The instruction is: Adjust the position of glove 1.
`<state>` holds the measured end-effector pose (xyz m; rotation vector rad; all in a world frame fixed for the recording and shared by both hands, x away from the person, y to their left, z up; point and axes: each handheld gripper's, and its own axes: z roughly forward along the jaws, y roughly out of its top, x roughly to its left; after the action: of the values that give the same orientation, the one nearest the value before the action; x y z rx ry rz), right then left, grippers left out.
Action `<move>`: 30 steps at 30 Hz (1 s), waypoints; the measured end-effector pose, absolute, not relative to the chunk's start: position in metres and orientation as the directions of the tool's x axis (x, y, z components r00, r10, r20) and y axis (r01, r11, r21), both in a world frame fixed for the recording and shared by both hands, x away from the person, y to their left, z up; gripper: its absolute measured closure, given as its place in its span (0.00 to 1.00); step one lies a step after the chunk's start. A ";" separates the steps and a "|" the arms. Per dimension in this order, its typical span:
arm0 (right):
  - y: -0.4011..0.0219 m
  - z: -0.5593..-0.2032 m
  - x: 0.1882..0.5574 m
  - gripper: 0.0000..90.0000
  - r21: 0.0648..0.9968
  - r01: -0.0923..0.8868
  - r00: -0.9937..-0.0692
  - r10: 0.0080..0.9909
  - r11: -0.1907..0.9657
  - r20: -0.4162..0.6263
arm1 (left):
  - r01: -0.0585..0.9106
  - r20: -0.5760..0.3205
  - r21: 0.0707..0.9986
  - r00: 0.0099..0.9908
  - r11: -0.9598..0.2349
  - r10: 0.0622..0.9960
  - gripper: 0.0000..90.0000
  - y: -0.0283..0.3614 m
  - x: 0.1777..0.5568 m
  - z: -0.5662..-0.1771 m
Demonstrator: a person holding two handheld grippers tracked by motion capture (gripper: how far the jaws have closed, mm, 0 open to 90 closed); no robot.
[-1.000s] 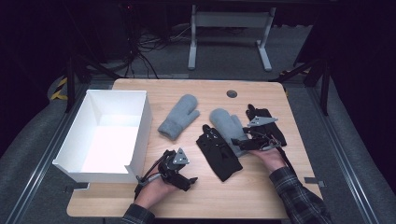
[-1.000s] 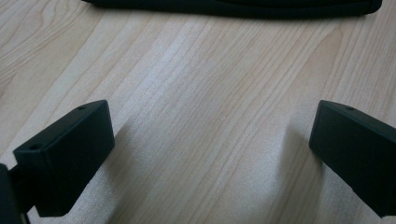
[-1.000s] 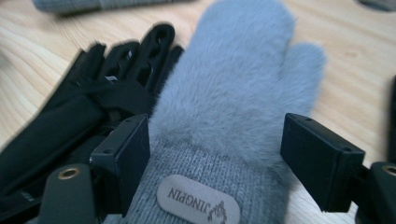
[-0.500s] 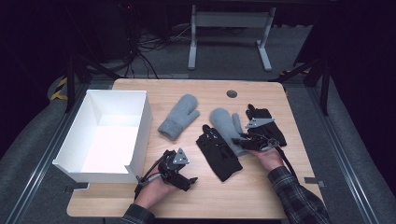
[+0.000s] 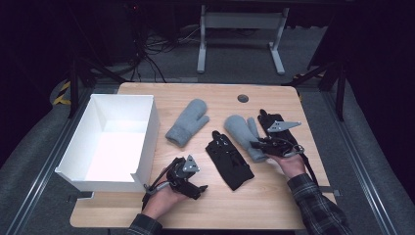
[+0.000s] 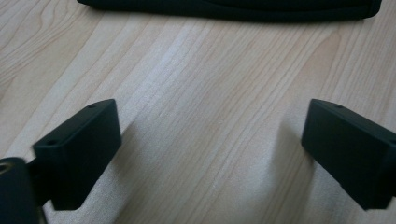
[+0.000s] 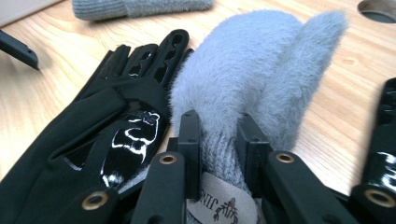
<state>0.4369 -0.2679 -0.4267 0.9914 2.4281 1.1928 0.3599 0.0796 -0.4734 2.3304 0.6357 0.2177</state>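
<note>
Right gripper [image 7: 217, 140]: fingers just closing, pinching the grey mitten's [image 7: 252, 79] cuff.
Mitten: on the surface [image 5: 274, 196], between two black gloves [image 7: 107, 135].
Left gripper [image 6: 210, 154]: fingers wide, empty, resting on the wood.
Risk: shallow cuff pinch could slip; the fuzz might drag the touching glove along.

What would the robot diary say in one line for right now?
right gripper: closing, clamped on grey mitten cuff | left gripper: open, over table | white box: empty

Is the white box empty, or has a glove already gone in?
Empty: the white box shows only bare floor, and both grey mittens lie on the table.
</note>
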 end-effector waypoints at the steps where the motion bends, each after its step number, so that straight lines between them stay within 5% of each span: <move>1: -0.270 -0.425 0.435 0.85 0.778 0.460 -0.736 0.674 0.429 0.063 | 0.389 -0.023 0.672 0.862 -0.630 0.507 0.11 0.079 0.360 -0.472; 6: -0.281 -0.419 0.425 0.85 0.789 0.451 -0.738 0.672 0.417 0.067 | 0.377 0.000 0.679 0.858 -0.630 0.514 0.31 0.075 0.360 -0.463; 14: -0.291 -0.413 0.413 0.85 0.799 0.445 -0.736 0.674 0.405 0.068 | 0.376 -0.030 0.711 0.860 -0.594 0.509 1.00 0.062 0.365 -0.447; 30: -0.298 -0.407 0.404 0.85 0.813 0.428 -0.737 0.673 0.395 0.061 | 0.409 -0.087 0.676 0.871 -0.614 0.484 1.00 0.017 0.391 -0.457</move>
<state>0.4039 -0.2977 -0.4070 0.9657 2.3782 1.2607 0.3914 0.0173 -0.4568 2.3092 0.6404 0.1332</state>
